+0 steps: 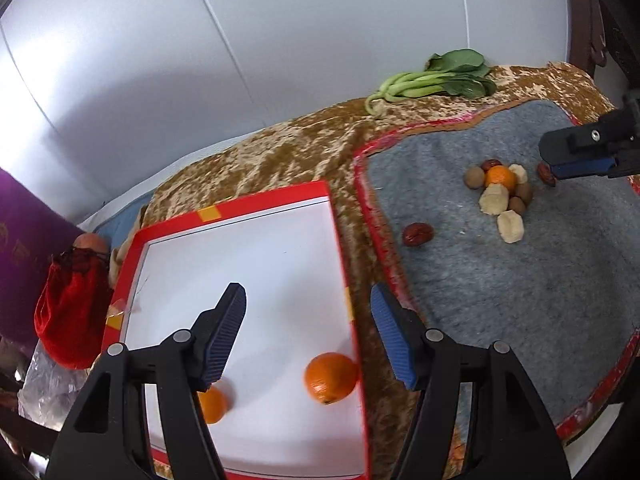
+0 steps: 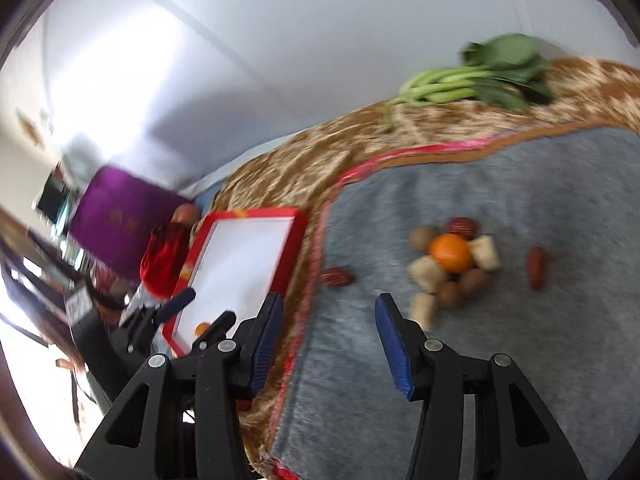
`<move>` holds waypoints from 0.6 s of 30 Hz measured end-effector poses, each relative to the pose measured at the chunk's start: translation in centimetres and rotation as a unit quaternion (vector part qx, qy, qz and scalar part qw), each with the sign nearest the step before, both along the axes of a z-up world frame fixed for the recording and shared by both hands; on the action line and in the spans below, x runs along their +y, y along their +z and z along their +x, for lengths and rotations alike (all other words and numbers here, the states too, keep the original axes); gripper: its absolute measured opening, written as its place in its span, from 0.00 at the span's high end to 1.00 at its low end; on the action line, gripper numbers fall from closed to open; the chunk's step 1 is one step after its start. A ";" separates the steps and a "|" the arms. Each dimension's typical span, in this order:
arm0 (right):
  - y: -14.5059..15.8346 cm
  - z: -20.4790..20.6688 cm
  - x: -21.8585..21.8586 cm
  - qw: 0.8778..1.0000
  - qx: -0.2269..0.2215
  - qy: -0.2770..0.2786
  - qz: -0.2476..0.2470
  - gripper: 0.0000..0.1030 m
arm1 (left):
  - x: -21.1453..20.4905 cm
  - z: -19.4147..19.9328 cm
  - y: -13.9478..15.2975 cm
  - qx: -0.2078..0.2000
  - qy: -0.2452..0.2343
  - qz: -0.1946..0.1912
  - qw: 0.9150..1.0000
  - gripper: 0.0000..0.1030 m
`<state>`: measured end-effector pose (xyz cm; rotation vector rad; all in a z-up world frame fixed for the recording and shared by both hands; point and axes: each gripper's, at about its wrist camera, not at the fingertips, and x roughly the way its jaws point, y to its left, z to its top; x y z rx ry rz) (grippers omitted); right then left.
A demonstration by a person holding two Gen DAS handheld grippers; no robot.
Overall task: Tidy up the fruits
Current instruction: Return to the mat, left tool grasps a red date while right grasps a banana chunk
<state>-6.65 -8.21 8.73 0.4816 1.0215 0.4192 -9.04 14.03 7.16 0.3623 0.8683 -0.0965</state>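
A red-rimmed white tray (image 1: pixel 328 200) holds two oranges: one (image 1: pixel 330 377) near its right rim, another (image 1: pixel 212 404) partly hidden behind my left finger. My left gripper (image 1: pixel 308 336) is open and empty above the tray. On the grey mat (image 1: pixel 500 280) a third orange (image 1: pixel 499 178) sits in a pile of brown longans, pale chunks and red dates; the pile also shows in the right wrist view (image 2: pixel 450 252). My right gripper (image 2: pixel 326 340) is open and empty over the mat, short of the pile. It shows in the left view (image 1: pixel 576 160).
Green leafy vegetables (image 1: pixel 436 76) lie at the back on the brown patterned cloth (image 1: pixel 280 152). A loose red date (image 1: pixel 417 234) lies near the mat's left edge, another (image 2: pixel 536 268) right of the pile. A red pouch (image 1: pixel 72 312) and purple box (image 2: pixel 120 216) stand left of the tray.
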 end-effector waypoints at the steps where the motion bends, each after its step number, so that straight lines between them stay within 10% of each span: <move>1: -0.2 0.1 -0.9 1.000 0.007 -0.012 0.004 0.51 | -0.7 0.2 -0.1 0.002 -0.007 0.002 1.000 0.37; 18: -5.6 1.6 0.0 0.991 0.127 -0.027 0.011 0.55 | -6.3 4.5 -2.6 0.050 -0.163 0.047 0.984 0.37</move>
